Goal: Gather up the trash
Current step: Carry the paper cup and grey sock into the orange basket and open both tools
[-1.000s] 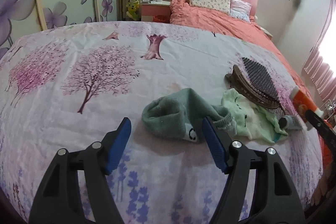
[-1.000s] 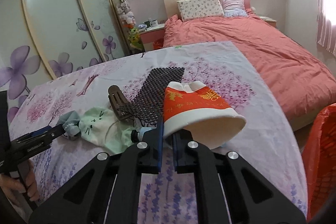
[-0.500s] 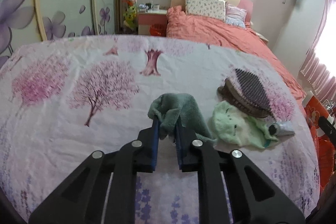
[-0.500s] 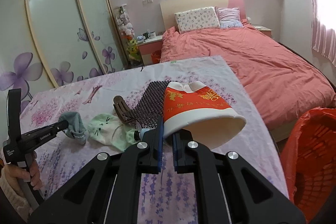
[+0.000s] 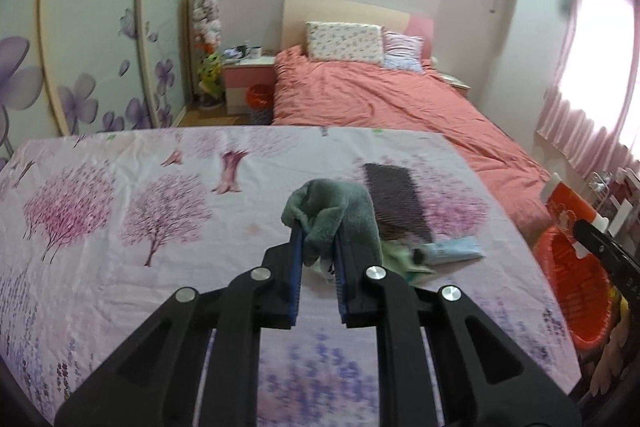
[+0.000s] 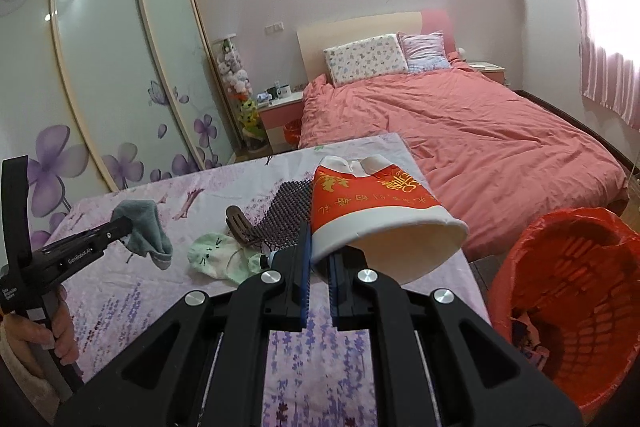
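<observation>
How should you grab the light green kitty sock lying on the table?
The light green sock lies flat and limp, so pinch from above at its near rounded toe end, where cloth is bare. Its far end lies against the dark hair comb and a small tube, probably crowding the fingers.

Two socks showed: one grey-green sock and one pale green sock. There was one paper cup, one red bin, one dark slipper and one small tube. Two pillows lay on the one pink bed. Two grippers were in view, left gripper and right gripper.
</observation>
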The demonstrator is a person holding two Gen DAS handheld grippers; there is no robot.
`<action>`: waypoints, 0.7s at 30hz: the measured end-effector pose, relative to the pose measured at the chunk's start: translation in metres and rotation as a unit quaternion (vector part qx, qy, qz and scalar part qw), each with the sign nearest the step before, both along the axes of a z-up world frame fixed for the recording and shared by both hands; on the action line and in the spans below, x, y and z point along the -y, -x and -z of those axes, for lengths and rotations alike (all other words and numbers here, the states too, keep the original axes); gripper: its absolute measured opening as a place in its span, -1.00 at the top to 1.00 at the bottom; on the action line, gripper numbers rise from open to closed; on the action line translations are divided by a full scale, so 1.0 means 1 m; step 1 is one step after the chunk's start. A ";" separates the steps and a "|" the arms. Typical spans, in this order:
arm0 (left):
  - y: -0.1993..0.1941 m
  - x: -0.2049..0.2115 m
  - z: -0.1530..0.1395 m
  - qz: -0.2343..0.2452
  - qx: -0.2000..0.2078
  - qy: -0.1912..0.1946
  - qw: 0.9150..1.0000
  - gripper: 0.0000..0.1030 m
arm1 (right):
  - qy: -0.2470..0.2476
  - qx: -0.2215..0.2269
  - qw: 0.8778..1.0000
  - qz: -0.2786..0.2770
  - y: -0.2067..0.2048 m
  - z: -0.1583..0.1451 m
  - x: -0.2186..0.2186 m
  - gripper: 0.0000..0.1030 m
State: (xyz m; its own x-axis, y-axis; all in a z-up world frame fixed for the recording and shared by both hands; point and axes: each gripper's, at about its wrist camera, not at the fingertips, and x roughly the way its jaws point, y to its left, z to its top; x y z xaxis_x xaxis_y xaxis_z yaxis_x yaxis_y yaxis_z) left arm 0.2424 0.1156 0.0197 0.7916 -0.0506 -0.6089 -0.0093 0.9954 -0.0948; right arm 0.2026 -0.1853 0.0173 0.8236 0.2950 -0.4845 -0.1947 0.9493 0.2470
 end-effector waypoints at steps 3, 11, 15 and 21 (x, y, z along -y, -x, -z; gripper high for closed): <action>0.006 0.021 -0.009 0.022 0.008 0.002 1.000 0.71 | -0.002 0.006 1.000 0.006 0.007 -0.004 0.007 0.85; 0.014 0.067 -0.020 0.071 0.016 0.007 0.997 0.71 | -0.008 0.021 0.999 0.034 0.027 -0.006 0.036 0.85; 0.016 0.096 -0.023 0.100 0.018 0.014 0.995 0.71 | -0.009 0.026 0.998 0.051 0.035 -0.007 0.055 0.85; 0.015 0.139 -0.024 0.142 0.017 0.022 0.989 0.71 | -0.013 0.027 0.996 0.084 0.043 -0.005 0.085 0.85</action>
